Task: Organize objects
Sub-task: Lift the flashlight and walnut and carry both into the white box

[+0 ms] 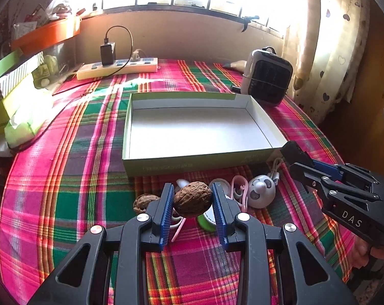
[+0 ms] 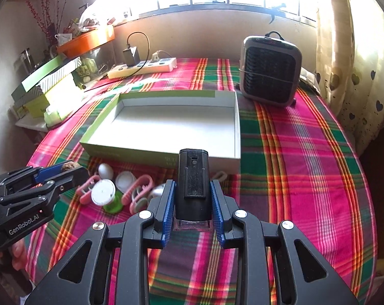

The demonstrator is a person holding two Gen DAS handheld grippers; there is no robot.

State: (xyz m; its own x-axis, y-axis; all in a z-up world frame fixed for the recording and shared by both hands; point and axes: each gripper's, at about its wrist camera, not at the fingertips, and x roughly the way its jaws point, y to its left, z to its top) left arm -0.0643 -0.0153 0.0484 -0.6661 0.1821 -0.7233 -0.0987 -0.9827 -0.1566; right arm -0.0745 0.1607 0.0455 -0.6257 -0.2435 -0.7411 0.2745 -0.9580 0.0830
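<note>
Sorting is barely starting: we are pinching a walnut [image 1: 192, 199] in the left gripper [image 1: 193, 198] and a black bottle [image 2: 193, 185] in the right gripper [image 2: 193, 195], both above the surface, while the box [image 1: 166, 164] is sitting empty and several items are waiting beside it.

Open box [image 1: 202, 129] lies unobstructed from above; small clutter [image 2: 120, 190] crowds its near wall.
</note>
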